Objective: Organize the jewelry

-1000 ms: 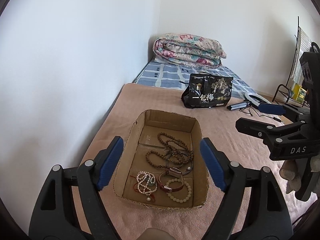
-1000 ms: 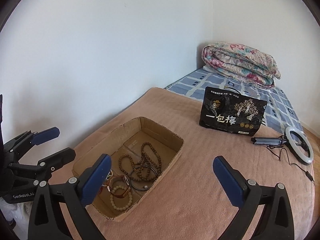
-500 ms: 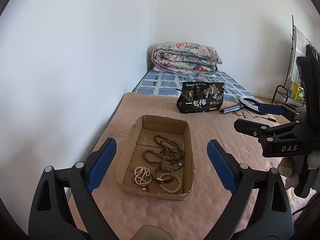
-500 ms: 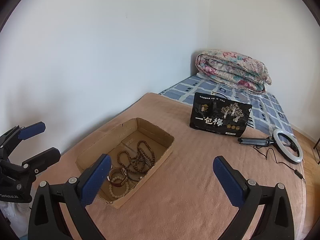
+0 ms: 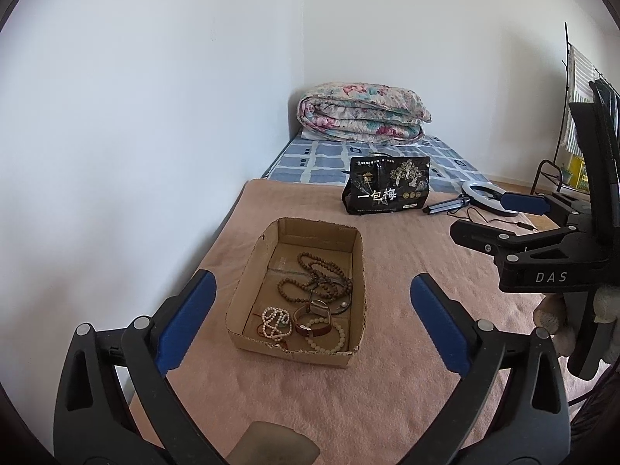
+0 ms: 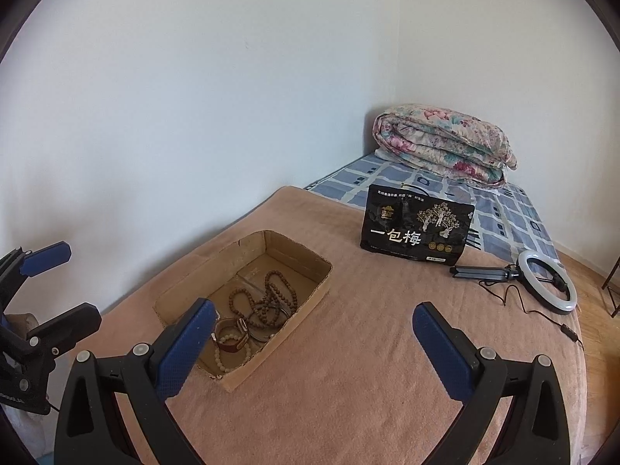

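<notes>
1. The jewelry lies in an open cardboard box (image 5: 298, 290) on the pink blanket (image 5: 387, 387) that covers the near part of the bed. A long string of brown wooden beads (image 5: 316, 277) is coiled in the middle and far part. A white pearl bracelet (image 5: 274, 322) is at the near left, a brown-strapped watch (image 5: 314, 325) beside it, and a pale bead bracelet (image 5: 327, 339) at the near right.

2. The left hand-held gripper (image 5: 308, 323) has its blue pads spread wide, one on each side of the box in its view, and nothing is between them. Its jaws have just been opening.

3. The right hand-held gripper (image 6: 310, 348) is also spread wide and empty, off to the right of the box. It shows at the right edge of the left wrist view, where it touches none of the jewelry.

4. My judgement is that every piece I can see is already in the box and both tools are free, so the placing step looks finished or close to it.

5. If more work remains, the next move calls for a careful look over the blanket for stray pieces. I see none near the black snack bag (image 6: 416, 228) or the ring light (image 6: 548, 285) at the far right.

6. Any further pick inside the box would need narrow, precise pinching, since the bead strands overlap and may drag each other.
</notes>
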Tool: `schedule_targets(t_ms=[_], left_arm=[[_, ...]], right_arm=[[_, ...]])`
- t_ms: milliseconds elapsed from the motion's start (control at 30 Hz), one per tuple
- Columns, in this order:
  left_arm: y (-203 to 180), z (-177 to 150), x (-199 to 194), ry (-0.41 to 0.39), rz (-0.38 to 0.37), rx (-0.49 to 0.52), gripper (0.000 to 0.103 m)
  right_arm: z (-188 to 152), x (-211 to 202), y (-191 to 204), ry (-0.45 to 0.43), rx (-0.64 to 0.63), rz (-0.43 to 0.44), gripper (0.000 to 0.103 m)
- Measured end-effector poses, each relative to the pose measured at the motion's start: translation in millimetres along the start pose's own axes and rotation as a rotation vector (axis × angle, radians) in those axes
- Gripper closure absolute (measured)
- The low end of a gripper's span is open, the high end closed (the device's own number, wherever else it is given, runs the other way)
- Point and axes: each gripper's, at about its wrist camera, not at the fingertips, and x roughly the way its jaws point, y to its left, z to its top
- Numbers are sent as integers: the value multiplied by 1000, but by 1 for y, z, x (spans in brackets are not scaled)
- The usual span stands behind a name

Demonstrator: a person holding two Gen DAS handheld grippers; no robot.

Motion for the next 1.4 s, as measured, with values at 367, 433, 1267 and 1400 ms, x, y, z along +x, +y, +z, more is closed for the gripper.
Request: schedule_targets(t_ms=[367,433,1267,1400], left_arm=[[-11,-2,-4,-11,32,42,1],[-12,-2,-4,-8,34,41,0],[-4,-5,0,1,60,23,0],[-4,-5,0,1,61,27,0]], right_arm=[[-4,-6,-7,-6,-15,-24,0],[-5,-6,-8,-4,-16,-25,0],[-6,-7,-10,-1,-15,-29,0],[-6,-7,-9,0,-17,-30,0]])
